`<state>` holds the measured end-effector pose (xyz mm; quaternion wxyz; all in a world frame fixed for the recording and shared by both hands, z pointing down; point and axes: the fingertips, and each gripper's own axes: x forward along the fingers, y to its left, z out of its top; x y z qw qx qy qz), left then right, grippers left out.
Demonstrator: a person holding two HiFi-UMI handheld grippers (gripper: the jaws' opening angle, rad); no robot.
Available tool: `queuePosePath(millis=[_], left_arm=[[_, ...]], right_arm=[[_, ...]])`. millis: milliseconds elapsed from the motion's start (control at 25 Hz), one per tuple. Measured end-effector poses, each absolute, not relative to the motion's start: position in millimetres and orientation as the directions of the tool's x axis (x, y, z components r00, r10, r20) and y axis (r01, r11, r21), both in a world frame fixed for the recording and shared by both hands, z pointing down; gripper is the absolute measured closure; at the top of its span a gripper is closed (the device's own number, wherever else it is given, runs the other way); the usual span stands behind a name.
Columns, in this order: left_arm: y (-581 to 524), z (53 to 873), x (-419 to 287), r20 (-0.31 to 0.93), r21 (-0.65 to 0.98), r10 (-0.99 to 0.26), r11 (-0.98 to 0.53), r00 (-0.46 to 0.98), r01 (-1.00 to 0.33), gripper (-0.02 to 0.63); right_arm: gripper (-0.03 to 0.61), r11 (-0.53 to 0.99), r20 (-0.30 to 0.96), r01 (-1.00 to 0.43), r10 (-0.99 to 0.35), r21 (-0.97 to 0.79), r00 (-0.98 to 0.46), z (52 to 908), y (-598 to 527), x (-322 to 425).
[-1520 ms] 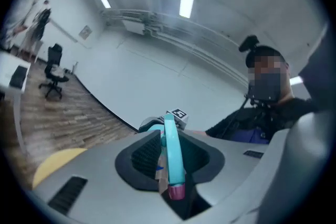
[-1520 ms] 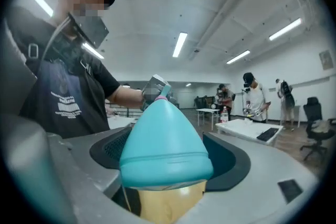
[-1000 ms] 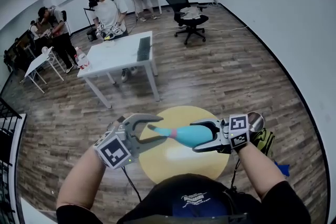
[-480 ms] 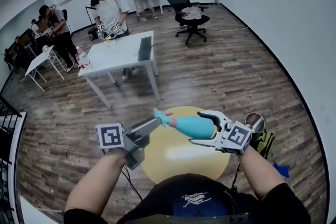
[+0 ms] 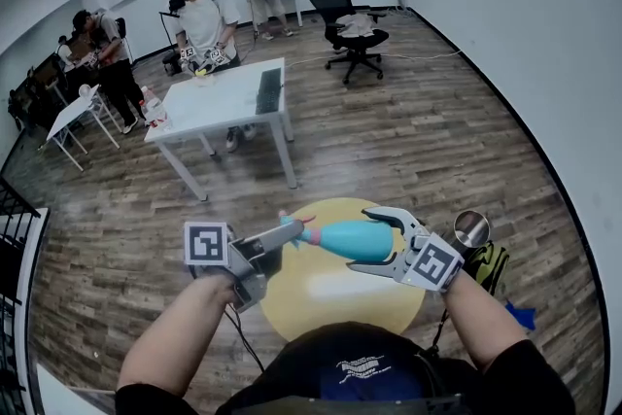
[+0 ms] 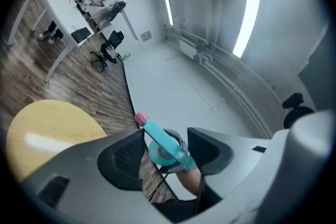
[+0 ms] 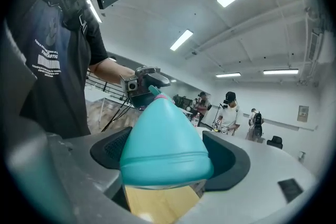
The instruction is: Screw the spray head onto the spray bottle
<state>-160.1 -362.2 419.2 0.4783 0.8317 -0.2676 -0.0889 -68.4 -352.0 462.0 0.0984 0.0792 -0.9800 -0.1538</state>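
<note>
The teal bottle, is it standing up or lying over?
Tipped sideways: the right tool holds the bottle roughly level in the air above the yellow table, spray head pointing left in the head view.

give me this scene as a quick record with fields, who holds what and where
right hand-held gripper: shut on the teal spray bottle, held about level
left hand-held gripper: jaws have just been closing, spray head between them, apparently gripped
spray head: at the bottle's neck, pink tip
below: round yellow table
background: people at a white table
</note>
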Motion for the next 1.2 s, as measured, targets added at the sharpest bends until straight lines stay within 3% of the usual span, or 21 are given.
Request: queuePosePath(millis=[80,160,200,240,360,480,600,640,720,760,840,880,960,1000,1080,1120,1200], left_arm=[[-355,417,-147,0.132,0.785,-0.475,-0.486,0.870,-0.385,0.378],[-347,412,-138,0.177,0.624,-0.432,-0.645,0.885,-0.440,0.432],[-340,408,-133,0.209,0.485,-0.410,-0.745,0.888,-0.458,0.471],[-333,406,-128,0.246,0.326,-0.388,-0.830,0.888,-0.453,0.469],[-309,408,-119,0.384,-0.168,-0.342,-0.939,0.858,-0.300,0.471],[-281,432,-120,0.573,-0.623,-0.387,-0.778,0.723,0.078,0.488],[-267,451,-114,0.612,-0.787,-0.496,-0.458,0.616,0.413,0.486],[-271,451,-114,0.592,-0.805,-0.528,-0.412,0.608,0.426,0.483],[-294,437,-121,0.518,-0.844,-0.579,-0.467,0.630,0.265,0.471],[-306,428,-127,0.484,-0.830,-0.592,-0.543,0.644,0.124,0.459],[-321,415,-140,0.446,-0.670,-0.556,-0.727,0.701,-0.150,0.338],[-325,412,-146,0.414,-0.522,-0.511,-0.811,0.753,-0.263,0.294],[-331,408,-163,0.316,-0.118,-0.436,-0.899,0.843,-0.421,0.272],[-334,407,-172,0.258,0.115,-0.412,-0.885,0.874,-0.451,0.272],[-345,409,-187,0.107,0.543,-0.396,-0.745,0.912,-0.387,0.272],[-351,413,-191,0.030,0.700,-0.398,-0.647,0.917,-0.304,0.272],[-356,421,-189,-0.068,0.863,-0.392,-0.484,0.917,-0.143,0.270]], right_arm=[[0.130,0.955,0.165,-0.106,-0.156,0.276,-0.974,462,-351,-72],[0.130,0.982,0.151,-0.065,-0.093,0.179,-0.984,463,-348,-71],[0.130,0.991,0.143,-0.036,-0.054,0.129,-0.988,463,-345,-70],[0.130,0.996,0.136,-0.005,-0.017,0.085,-0.991,464,-341,-69],[0.132,0.998,0.129,0.062,0.063,-0.013,-0.990,467,-335,-68],[0.134,0.982,0.174,0.148,0.166,-0.113,-0.971,483,-322,-66],[0.137,0.969,0.174,0.181,0.210,-0.170,-0.962,493,-318,-63],[0.137,0.970,0.146,0.175,0.200,-0.168,-0.969,489,-321,-63],[0.137,0.977,0.091,0.143,0.159,-0.158,-0.983,477,-332,-63],[0.137,0.981,0.064,0.123,0.134,-0.153,-0.989,472,-338,-62],[0.137,0.989,0.028,0.068,0.072,-0.135,-0.997,465,-351,-58],[0.137,0.992,0.023,0.035,0.038,-0.120,-0.999,462,-357,-55],[0.137,0.997,0.038,-0.029,-0.026,-0.072,-0.999,458,-364,-50],[0.137,0.998,0.056,-0.056,-0.053,-0.041,-0.997,456,-366,-49],[0.137,0.996,0.103,-0.080,-0.083,0.029,-0.991,455,-365,-50],[0.137,0.995,0.130,-0.068,-0.077,0.067,-0.989,458,-362,-52],[0.137,0.991,0.186,-0.031,-0.055,0.131,-0.981,467,-355,-57]])
